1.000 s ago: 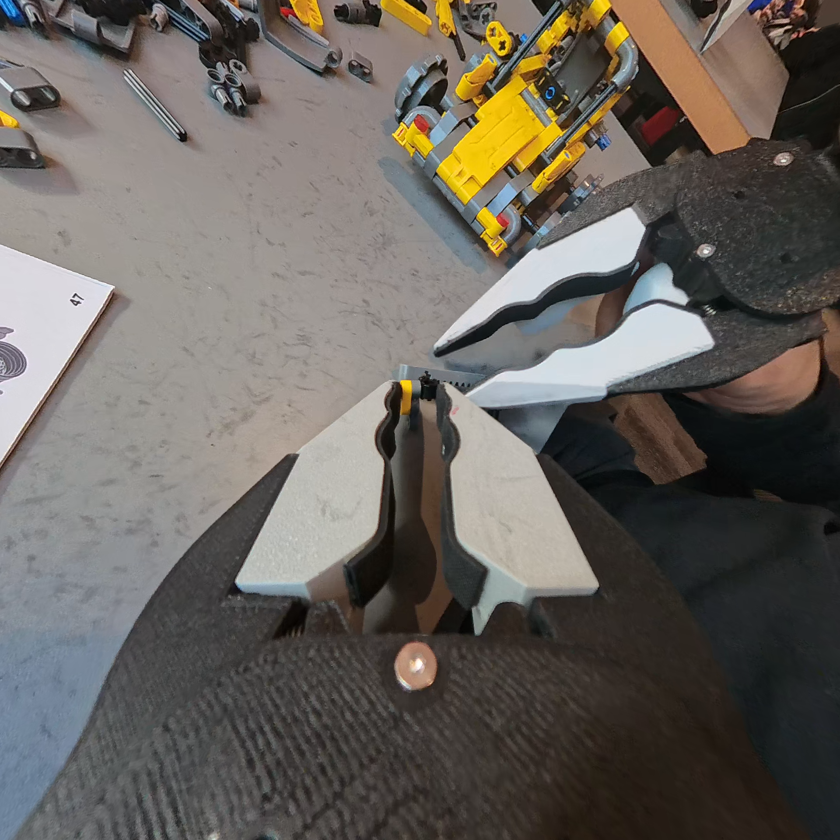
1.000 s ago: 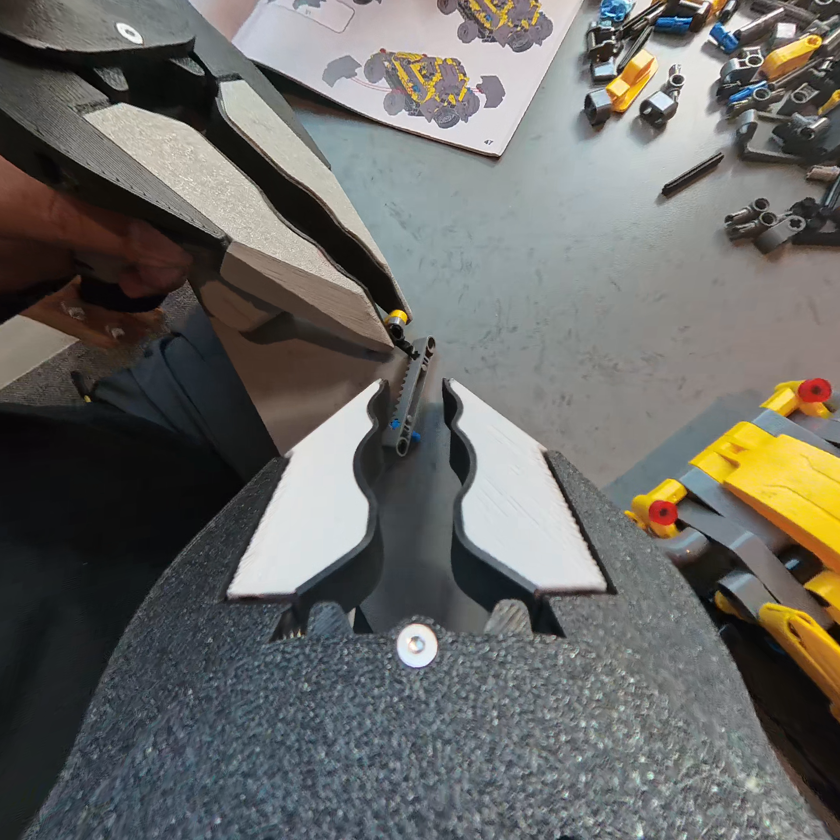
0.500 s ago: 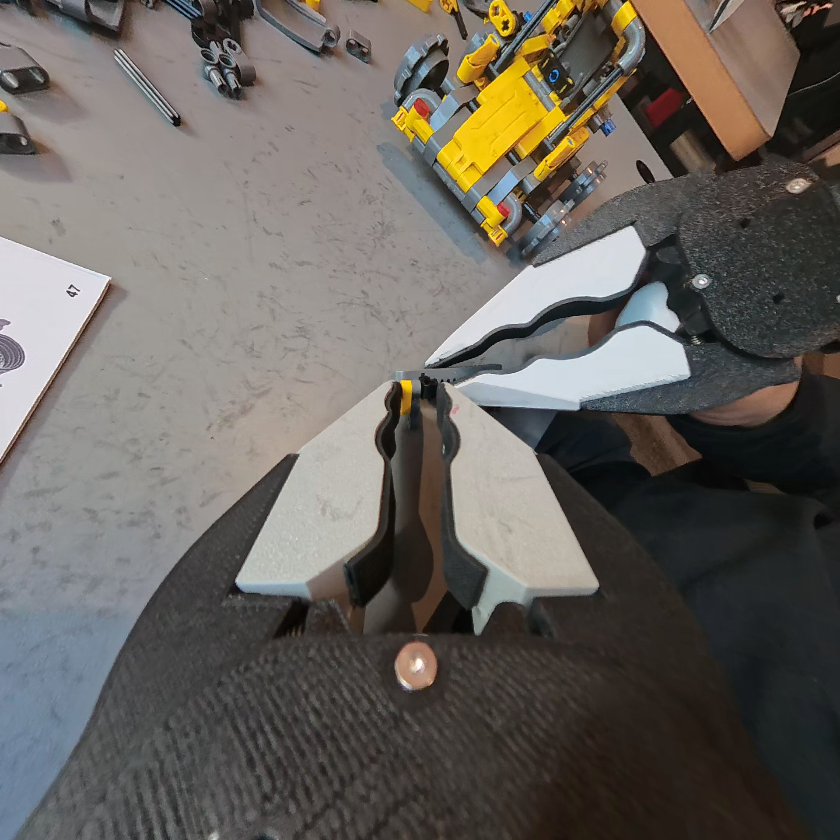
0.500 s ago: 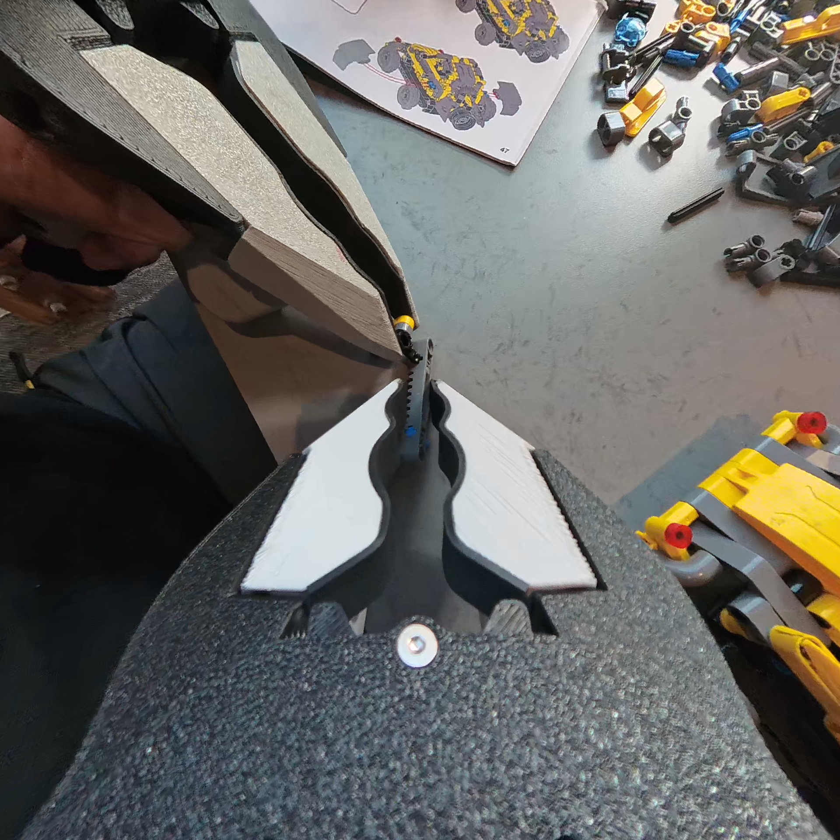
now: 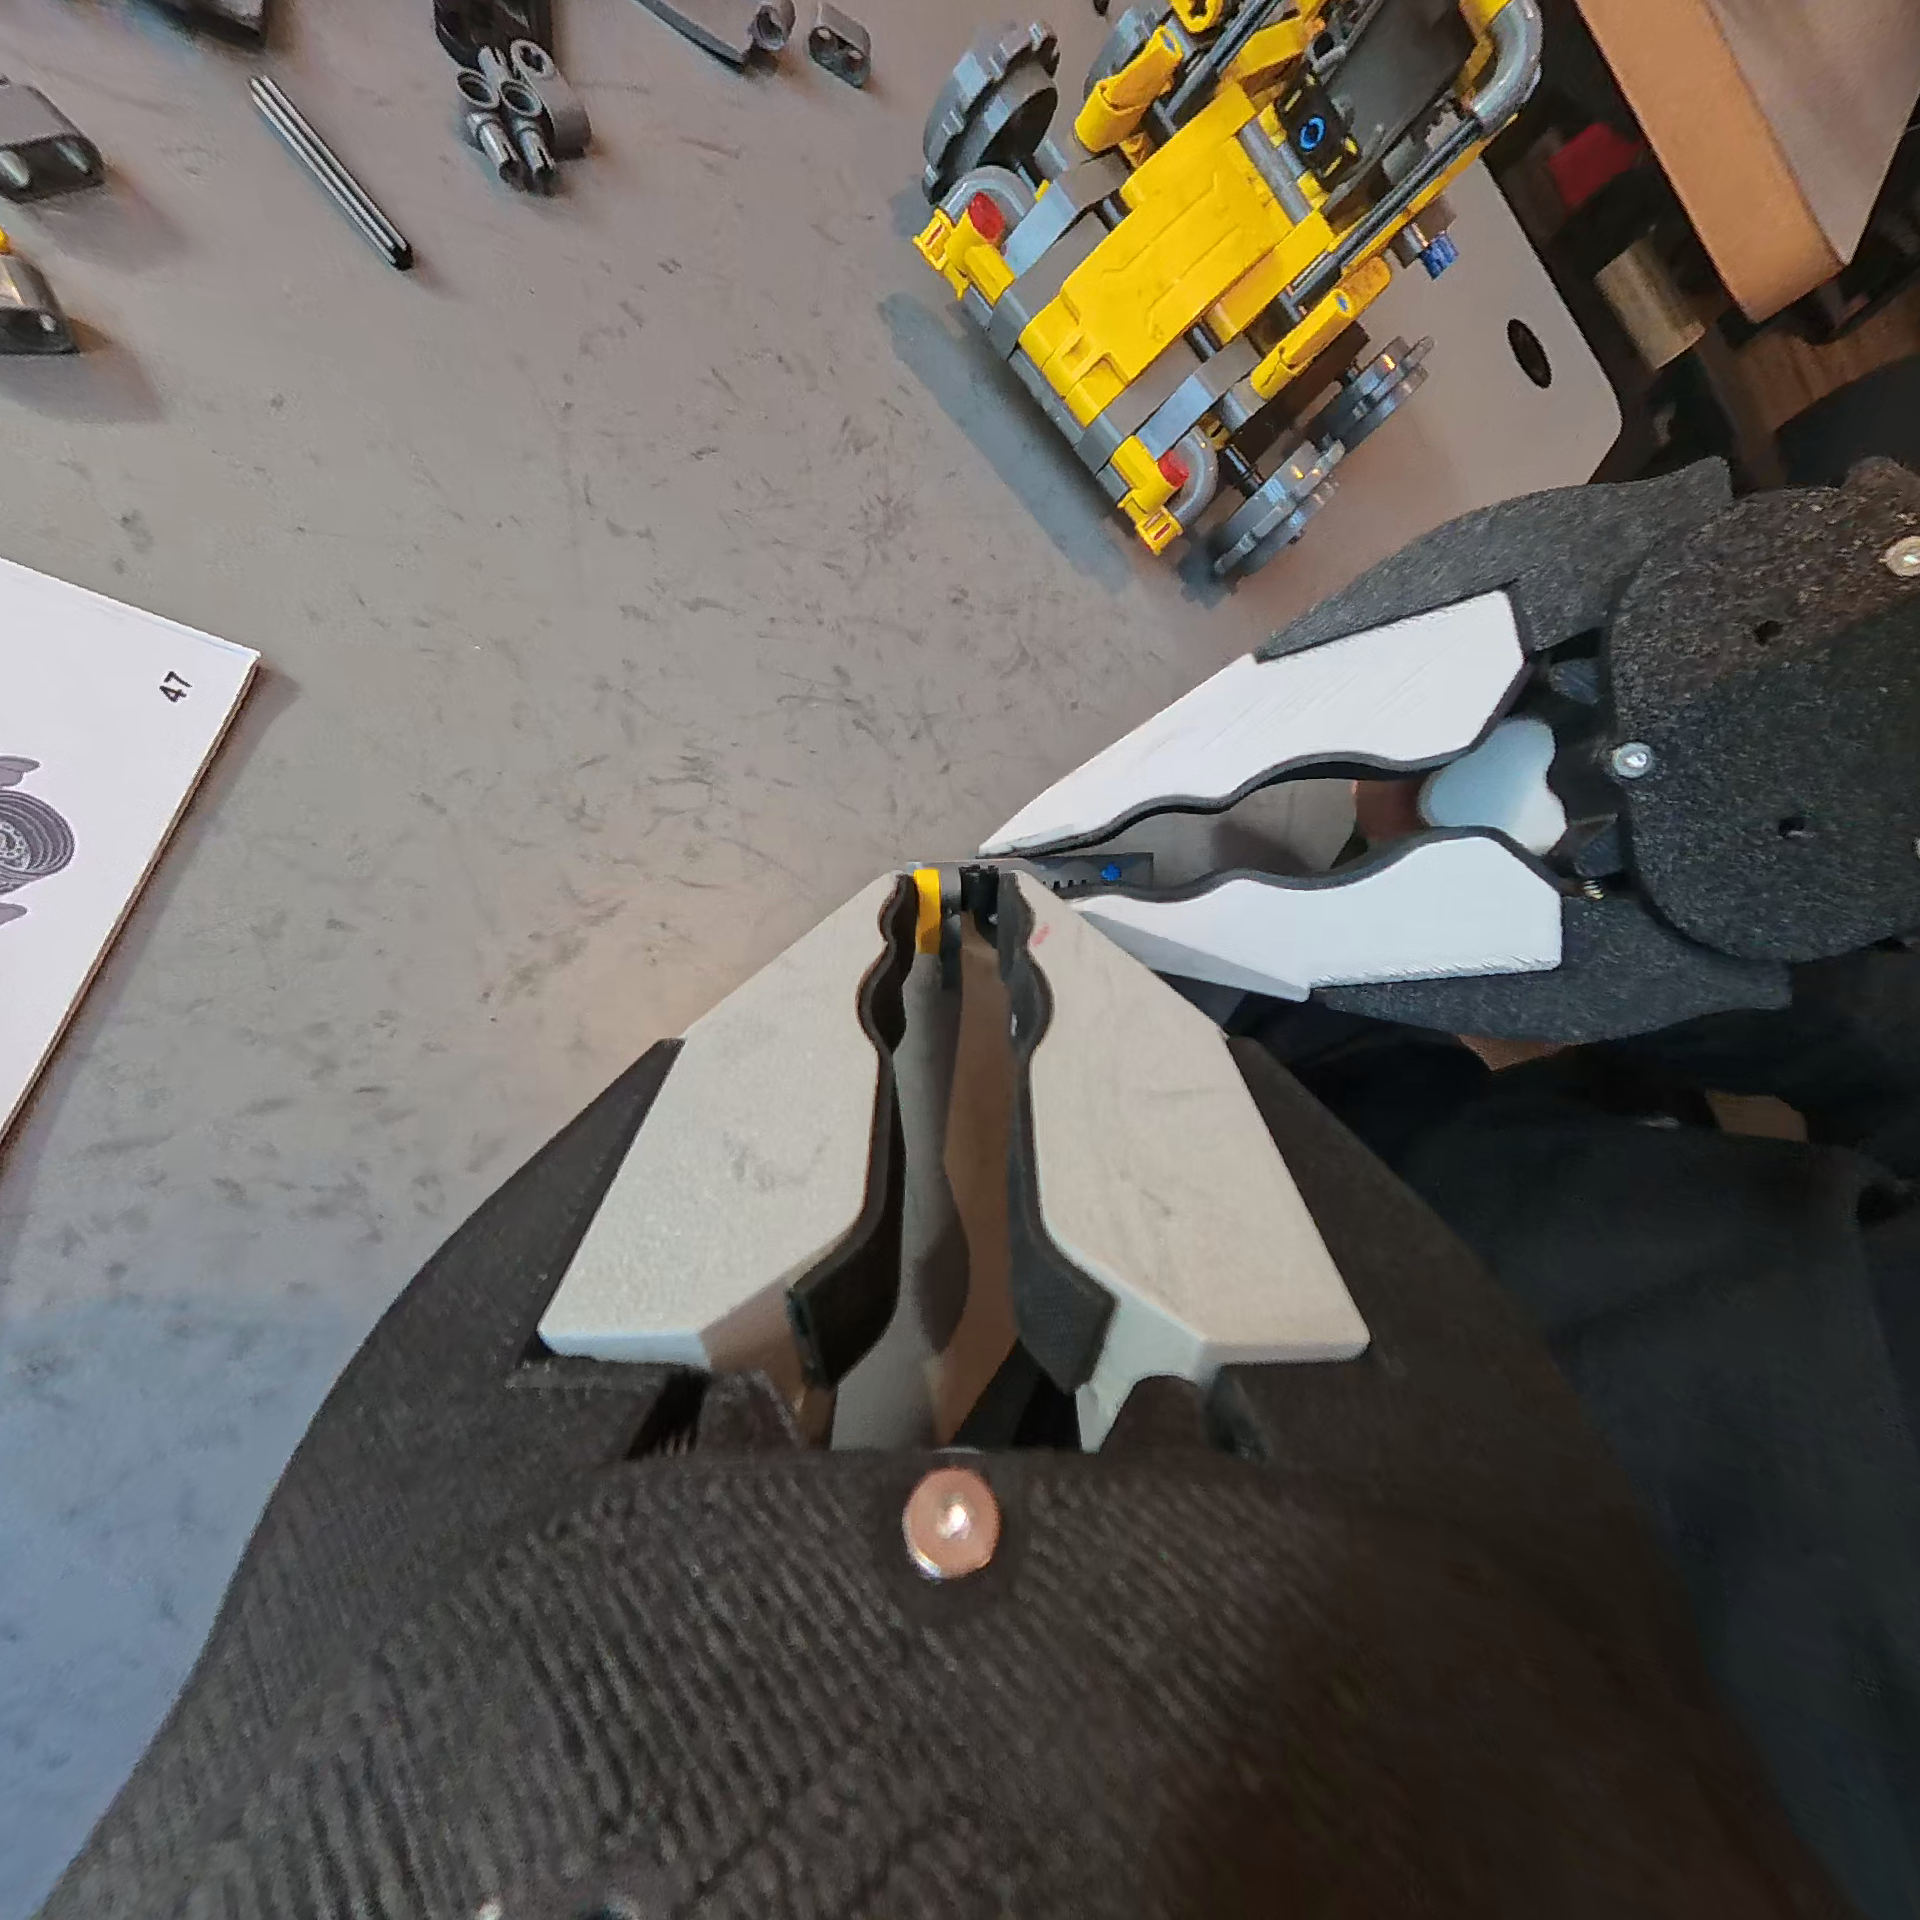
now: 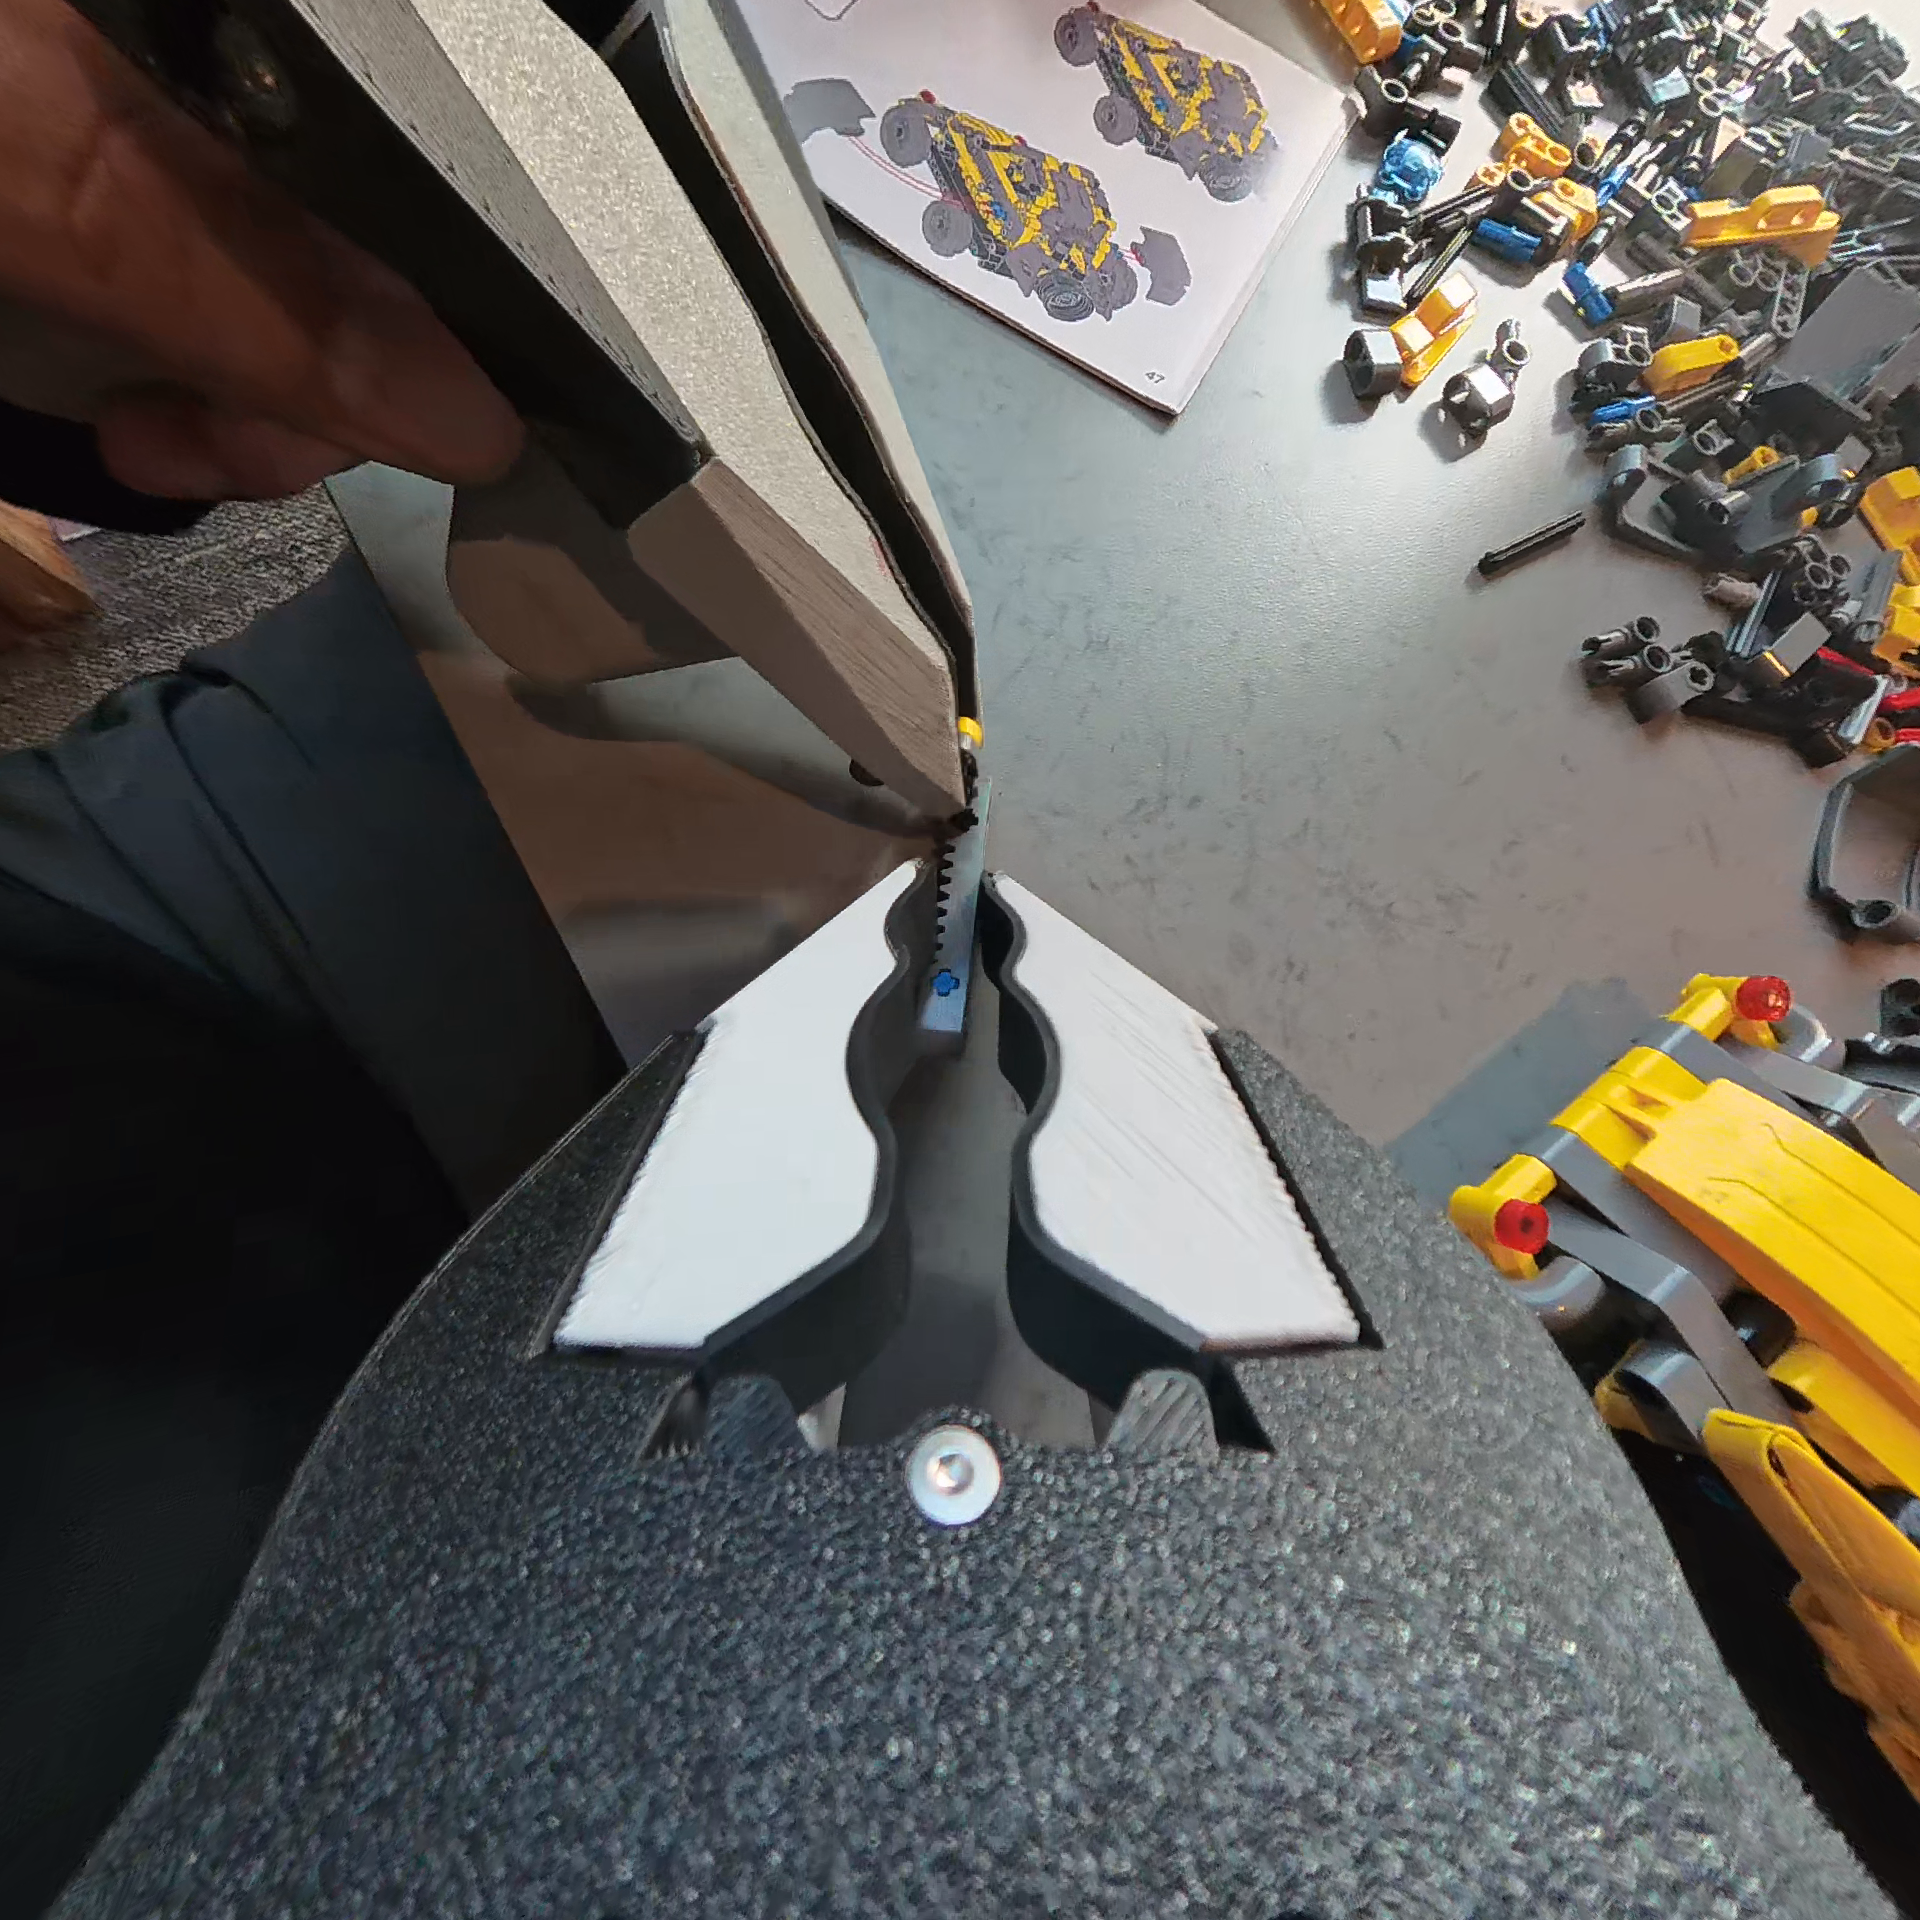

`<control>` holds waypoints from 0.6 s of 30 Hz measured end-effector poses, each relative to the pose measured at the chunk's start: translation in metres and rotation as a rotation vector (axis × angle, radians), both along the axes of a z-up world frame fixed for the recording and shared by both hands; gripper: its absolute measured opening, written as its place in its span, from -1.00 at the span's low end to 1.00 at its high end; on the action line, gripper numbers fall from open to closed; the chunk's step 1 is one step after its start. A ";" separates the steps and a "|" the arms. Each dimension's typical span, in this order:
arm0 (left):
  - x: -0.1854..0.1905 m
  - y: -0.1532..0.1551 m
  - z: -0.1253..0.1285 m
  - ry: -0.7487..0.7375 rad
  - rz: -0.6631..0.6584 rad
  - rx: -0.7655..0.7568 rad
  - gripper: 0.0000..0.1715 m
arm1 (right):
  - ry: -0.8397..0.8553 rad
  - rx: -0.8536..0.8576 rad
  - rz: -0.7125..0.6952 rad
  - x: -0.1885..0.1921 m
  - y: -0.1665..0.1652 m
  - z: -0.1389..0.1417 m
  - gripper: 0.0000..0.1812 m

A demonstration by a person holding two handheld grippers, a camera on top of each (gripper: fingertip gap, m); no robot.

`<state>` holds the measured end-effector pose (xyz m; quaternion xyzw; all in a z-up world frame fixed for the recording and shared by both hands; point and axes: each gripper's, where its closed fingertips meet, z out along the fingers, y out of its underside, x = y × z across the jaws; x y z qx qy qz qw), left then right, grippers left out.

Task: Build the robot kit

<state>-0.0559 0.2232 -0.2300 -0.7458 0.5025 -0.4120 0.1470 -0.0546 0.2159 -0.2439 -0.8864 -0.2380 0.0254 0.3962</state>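
Note:
My left gripper point(image 5: 951, 883) is shut on a small yellow-and-black pin piece point(image 5: 928, 912) at its fingertips. My right gripper point(image 6: 954, 875) is shut on a grey toothed rack point(image 6: 951, 935) that carries a blue pin point(image 6: 943, 982). The two grippers meet tip to tip above the table's near edge. The rack's far end touches the left gripper's point(image 6: 961, 790) held piece point(image 6: 968, 727). In the left wrist view the right gripper point(image 5: 1029, 878) comes in from the right with the rack point(image 5: 1091, 871) between its fingers.
A yellow and grey model vehicle point(image 5: 1195, 260) point(image 6: 1714, 1195) stands on the grey table point(image 5: 623, 623). An instruction booklet point(image 5: 83, 810) point(image 6: 1039, 177) lies to the left. Loose parts point(image 6: 1662, 260) and a black axle point(image 5: 332, 171) lie at the back. A hand point(image 6: 208, 312) holds the left gripper. My two grippers' fingertips are within a few centimetres of each other. The black axle point(image 5: 332, 171) is about 15 centimeters from both grippers' fingertips. It is also in sight in the right wrist view point(image 6: 1531, 536).
The right gripper's jaws have closed from open onto the rack. The rack has turned so its teeth show. Both grippers have drawn closer together.

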 end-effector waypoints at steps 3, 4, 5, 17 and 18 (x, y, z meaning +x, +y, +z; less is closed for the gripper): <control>0.001 0.000 0.000 0.021 -0.017 0.026 -0.84 | -0.017 0.006 -0.001 0.000 0.000 0.000 -0.92; 0.001 0.000 0.000 0.024 -0.020 0.038 -0.84 | -0.017 0.007 -0.002 0.000 0.000 0.000 -0.92; 0.001 0.000 0.000 0.024 -0.020 0.045 -0.84 | -0.014 0.006 -0.003 0.000 0.000 0.000 -0.92; 0.004 0.001 -0.001 0.046 -0.034 0.107 -0.84 | -0.013 -0.002 -0.002 0.001 0.000 0.000 -0.92; 0.004 0.001 -0.002 0.041 -0.028 0.105 -0.84 | -0.011 -0.002 -0.002 0.001 0.000 0.000 -0.92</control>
